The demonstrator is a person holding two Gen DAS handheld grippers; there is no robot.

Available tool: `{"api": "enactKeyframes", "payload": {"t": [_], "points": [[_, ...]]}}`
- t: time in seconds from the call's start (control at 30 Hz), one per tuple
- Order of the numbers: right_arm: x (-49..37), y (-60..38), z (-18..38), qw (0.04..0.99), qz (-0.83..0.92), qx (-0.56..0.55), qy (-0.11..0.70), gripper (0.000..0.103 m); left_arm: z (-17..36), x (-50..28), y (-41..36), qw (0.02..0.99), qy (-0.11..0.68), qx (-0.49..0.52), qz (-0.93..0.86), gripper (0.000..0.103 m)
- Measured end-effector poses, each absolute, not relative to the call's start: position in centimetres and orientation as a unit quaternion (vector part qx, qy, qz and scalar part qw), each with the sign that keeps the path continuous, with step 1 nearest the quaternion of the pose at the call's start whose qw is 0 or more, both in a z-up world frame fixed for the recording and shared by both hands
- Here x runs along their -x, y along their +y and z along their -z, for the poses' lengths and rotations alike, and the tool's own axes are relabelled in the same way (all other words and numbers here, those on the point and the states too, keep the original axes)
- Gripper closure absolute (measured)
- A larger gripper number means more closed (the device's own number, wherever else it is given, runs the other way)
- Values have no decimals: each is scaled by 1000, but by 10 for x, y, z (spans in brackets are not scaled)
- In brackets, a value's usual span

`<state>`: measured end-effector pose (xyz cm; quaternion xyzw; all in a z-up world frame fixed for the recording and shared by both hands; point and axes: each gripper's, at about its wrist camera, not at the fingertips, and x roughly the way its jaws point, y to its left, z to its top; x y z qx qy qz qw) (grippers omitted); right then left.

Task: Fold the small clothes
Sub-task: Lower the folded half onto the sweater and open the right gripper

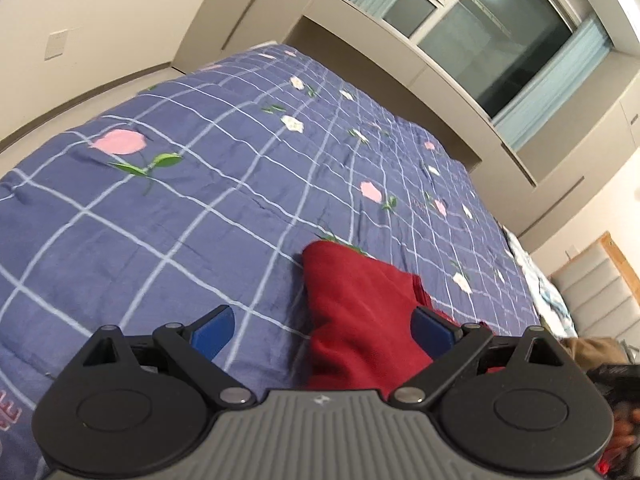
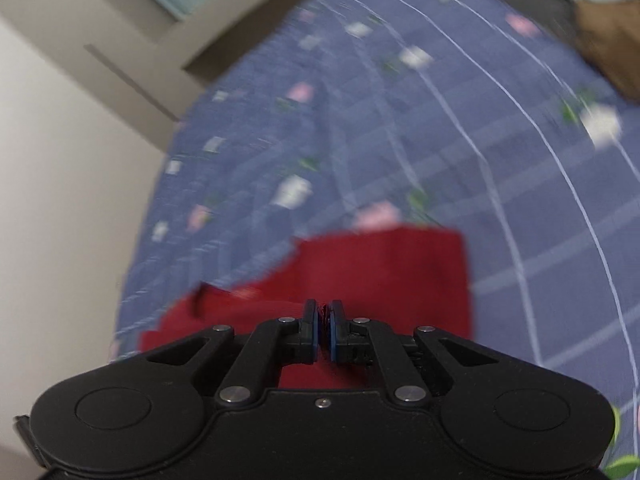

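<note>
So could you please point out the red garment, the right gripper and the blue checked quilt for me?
red garment (image 1: 356,312), left wrist view, middle of the folded cloth.
right gripper (image 2: 325,322), right wrist view, between its fingertips, pinching red fabric.
blue checked quilt (image 1: 200,208), left wrist view, bare patch.

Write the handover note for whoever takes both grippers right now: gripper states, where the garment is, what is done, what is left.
Left gripper: open, jaws wide, hovering over the red garment; nothing held.
Right gripper: shut on an edge of the red garment; red cloth shows between the pads.
Garment: lying on the blue checked floral quilt, partly bunched; how many folds it has cannot be told.
Left: probably lay the pinched edge across, release, flatten. The right wrist view is blurred, so check the grip first.
</note>
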<state>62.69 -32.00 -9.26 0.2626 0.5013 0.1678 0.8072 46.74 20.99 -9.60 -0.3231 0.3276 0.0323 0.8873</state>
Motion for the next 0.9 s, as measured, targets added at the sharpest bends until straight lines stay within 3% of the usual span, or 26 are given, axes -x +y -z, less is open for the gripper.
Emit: {"api": "enactKeyframes", "payload": {"t": [0.17,0.23,0.3,0.47,0.5,0.57,0.73,0.8,0.9], "points": [[-617,-330,114,798,-166,-294,499,97,103,-487,194,881,359,307,-8,4],[-616,-329,111,801,-170,-290,496,97,107,-495,187,879,374,297,-5,10],[-618,-331,106,802,-174,-290,492,97,111,-501,181,876,395,277,-12,42],[-623,-337,86,797,-194,-311,480,97,116,-500,181,868,410,279,-6,85],[-622,-340,82,792,-197,-325,479,97,114,-500,181,871,409,272,-6,88],[-620,-348,73,781,-201,-351,476,97,110,-498,180,875,407,261,-1,91],[-624,-354,75,794,-163,-327,485,95,114,-500,183,870,415,265,-8,89],[-627,-351,87,809,-140,-290,493,88,116,-500,183,867,420,269,-15,71],[-618,-356,100,813,-142,-290,485,79,115,-497,185,865,423,268,-25,54]]}}
